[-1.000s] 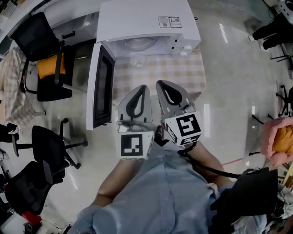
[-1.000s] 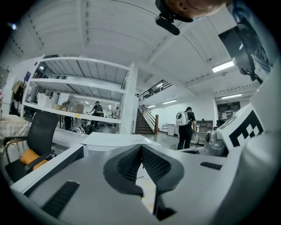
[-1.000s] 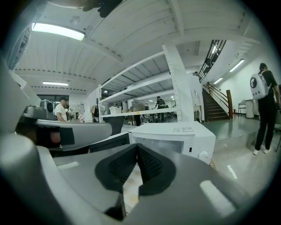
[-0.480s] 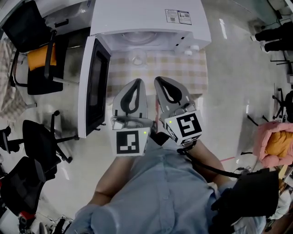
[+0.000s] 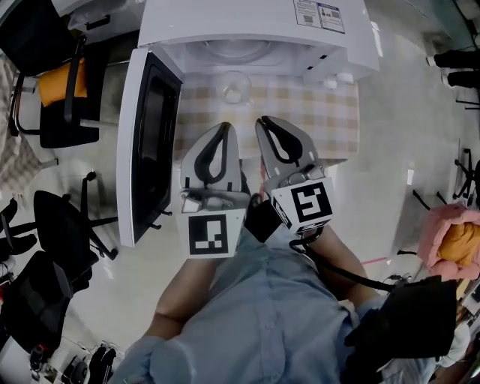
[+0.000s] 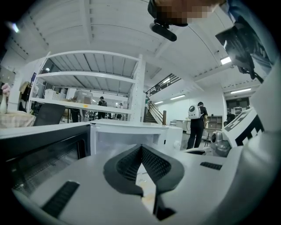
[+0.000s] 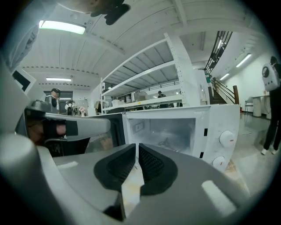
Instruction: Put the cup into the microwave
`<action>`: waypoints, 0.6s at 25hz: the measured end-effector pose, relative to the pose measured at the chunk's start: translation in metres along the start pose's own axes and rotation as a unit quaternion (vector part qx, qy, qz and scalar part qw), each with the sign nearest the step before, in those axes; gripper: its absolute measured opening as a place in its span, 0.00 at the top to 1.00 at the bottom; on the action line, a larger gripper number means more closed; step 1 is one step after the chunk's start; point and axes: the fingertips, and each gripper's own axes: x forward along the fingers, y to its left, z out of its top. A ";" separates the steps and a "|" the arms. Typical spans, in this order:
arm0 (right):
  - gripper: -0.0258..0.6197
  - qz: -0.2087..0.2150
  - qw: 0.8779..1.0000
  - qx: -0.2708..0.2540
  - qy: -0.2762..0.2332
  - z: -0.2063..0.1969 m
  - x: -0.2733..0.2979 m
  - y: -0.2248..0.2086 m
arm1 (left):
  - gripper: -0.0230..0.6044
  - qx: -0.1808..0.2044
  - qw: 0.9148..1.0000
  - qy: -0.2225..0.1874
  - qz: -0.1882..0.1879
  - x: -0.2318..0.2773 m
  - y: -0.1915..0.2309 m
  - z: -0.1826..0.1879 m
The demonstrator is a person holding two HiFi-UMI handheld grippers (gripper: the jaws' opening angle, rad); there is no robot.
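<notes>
Hovering side by side over the near part of the checked tabletop (image 5: 334, 124), the left gripper (image 5: 225, 127) and the right gripper (image 5: 264, 121) both pointed towards the white microwave (image 5: 247, 22). The left gripper's fingers (image 6: 125, 165) were clenched tip to tip with nothing between them. The right gripper's fingers (image 7: 153, 165) were likewise clenched on nothing (only a hairline slit showed between their tips). The clear glass cup (image 5: 235, 88) stood upright on the tabletop, just in front of the microwave's open cavity, a little beyond both sets of tips and touching neither. The microwave door (image 5: 146, 142) hung wide open to the left. Two round knobs (image 7: 226, 138) sat on the panel to the right of the cavity. An office chair (image 5: 56, 82) with an orange cushion stood on the floor at the left.
</notes>
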 end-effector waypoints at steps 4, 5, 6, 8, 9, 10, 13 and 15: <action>0.92 -0.003 1.000 -0.004 0.008 -0.026 0.016 -0.006 | 0.95 -0.007 1.000 0.008 0.005 0.010 0.012 -0.025; 0.92 -0.004 1.000 -0.002 0.010 -0.033 0.020 -0.008 | 0.95 -0.009 1.000 0.009 0.006 0.013 0.014 -0.030; 0.92 -0.006 1.000 -0.001 0.012 -0.040 0.023 -0.009 | 0.95 -0.009 1.000 0.009 0.007 0.016 0.017 -0.035; 0.92 -0.011 1.000 0.001 0.014 -0.052 0.029 -0.013 | 0.95 -0.007 1.000 0.007 0.009 0.022 0.023 -0.044; 0.92 -0.013 1.000 0.002 0.015 -0.058 0.032 -0.015 | 0.95 -0.007 1.000 0.006 0.010 0.024 0.026 -0.048; 0.92 -0.015 1.000 0.002 0.017 -0.063 0.034 -0.017 | 0.95 -0.009 1.000 0.007 0.012 0.026 0.028 -0.051; 0.90 -0.022 1.000 0.005 0.020 -0.071 0.039 -0.022 | 0.95 -0.015 1.000 0.011 0.019 0.030 0.036 -0.059; 0.84 -0.020 0.999 0.007 0.024 -0.074 0.043 -0.023 | 0.95 -0.017 1.000 0.013 0.021 0.032 0.039 -0.061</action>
